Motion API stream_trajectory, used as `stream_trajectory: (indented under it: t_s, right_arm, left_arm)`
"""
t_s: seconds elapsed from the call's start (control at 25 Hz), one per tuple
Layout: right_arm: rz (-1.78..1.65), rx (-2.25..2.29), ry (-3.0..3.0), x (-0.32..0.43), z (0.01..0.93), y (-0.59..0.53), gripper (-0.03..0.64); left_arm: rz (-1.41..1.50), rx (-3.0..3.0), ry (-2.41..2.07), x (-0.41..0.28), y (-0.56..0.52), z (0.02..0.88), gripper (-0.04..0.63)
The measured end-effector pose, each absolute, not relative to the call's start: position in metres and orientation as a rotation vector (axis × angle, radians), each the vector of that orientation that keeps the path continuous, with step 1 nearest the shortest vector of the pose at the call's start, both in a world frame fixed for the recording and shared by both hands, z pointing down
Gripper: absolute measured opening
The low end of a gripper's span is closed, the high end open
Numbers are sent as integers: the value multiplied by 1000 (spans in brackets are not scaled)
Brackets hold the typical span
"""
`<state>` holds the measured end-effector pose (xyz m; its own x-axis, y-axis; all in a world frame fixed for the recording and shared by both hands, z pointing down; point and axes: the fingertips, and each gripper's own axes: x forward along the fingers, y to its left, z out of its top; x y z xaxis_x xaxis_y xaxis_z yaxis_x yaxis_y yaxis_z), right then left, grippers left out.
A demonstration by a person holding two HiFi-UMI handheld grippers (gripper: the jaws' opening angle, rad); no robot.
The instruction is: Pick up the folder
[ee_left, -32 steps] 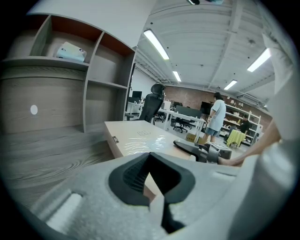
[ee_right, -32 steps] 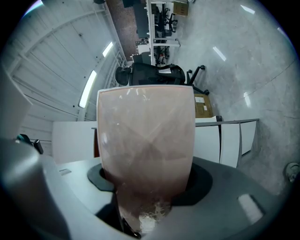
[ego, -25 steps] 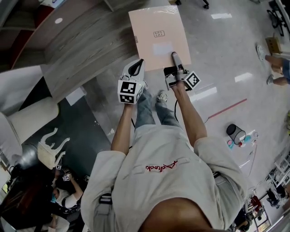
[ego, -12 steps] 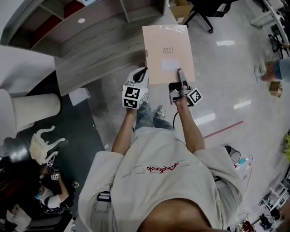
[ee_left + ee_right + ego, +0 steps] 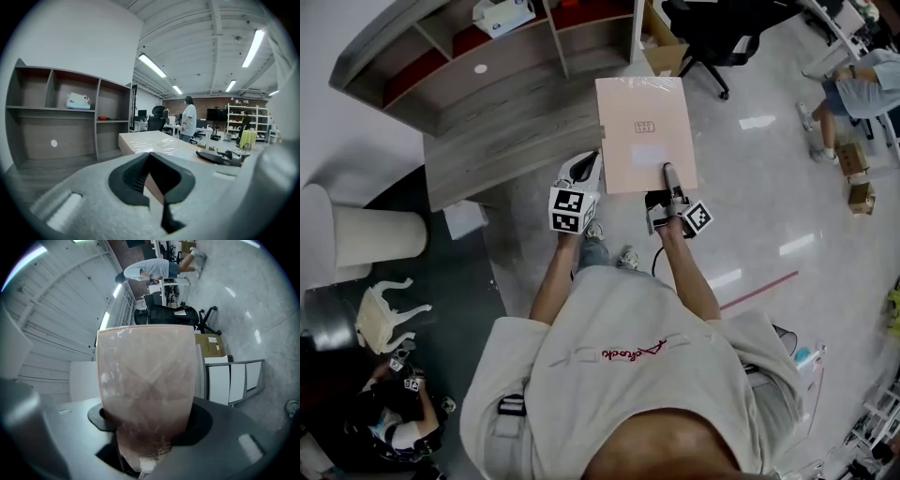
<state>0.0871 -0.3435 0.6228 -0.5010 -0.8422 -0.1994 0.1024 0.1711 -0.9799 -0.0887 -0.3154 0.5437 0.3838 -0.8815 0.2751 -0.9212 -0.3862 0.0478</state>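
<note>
The folder [image 5: 644, 131] is a flat pale pink sheet in clear wrap, held level in the air above the floor. My right gripper [image 5: 667, 171] is shut on its near edge; in the right gripper view the folder [image 5: 145, 380] fills the space between the jaws of the right gripper [image 5: 145, 437]. My left gripper [image 5: 592, 164] is at the folder's near left corner. In the left gripper view that gripper [image 5: 154, 183] has a pink sliver of the folder [image 5: 159, 143] pinched between its dark pads.
A grey wooden shelf unit [image 5: 487, 84] stands beyond the folder on the left, with a white box [image 5: 502, 14] on it. A black office chair [image 5: 712, 28] and a cardboard box [image 5: 661, 47] are behind. A person [image 5: 862, 89] stands at the far right.
Both grippers have risen with the folder between them and moved a little towards the shelf unit. The hold on the folder looks the same.
</note>
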Motion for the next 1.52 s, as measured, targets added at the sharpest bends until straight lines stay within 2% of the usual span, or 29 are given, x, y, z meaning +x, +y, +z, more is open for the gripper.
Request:
stream_trajectory:
  t_s: [0.72, 1.52]
  right_arm:
    - [-1413, -680, 1663, 111, 597, -326, 291]
    - [-1427, -653, 1677, 103, 592, -325, 292]
  left_arm:
    - [268, 2484, -1676, -63, -296, 517, -2]
    - [267, 2469, -1713, -72, -291, 515, -2]
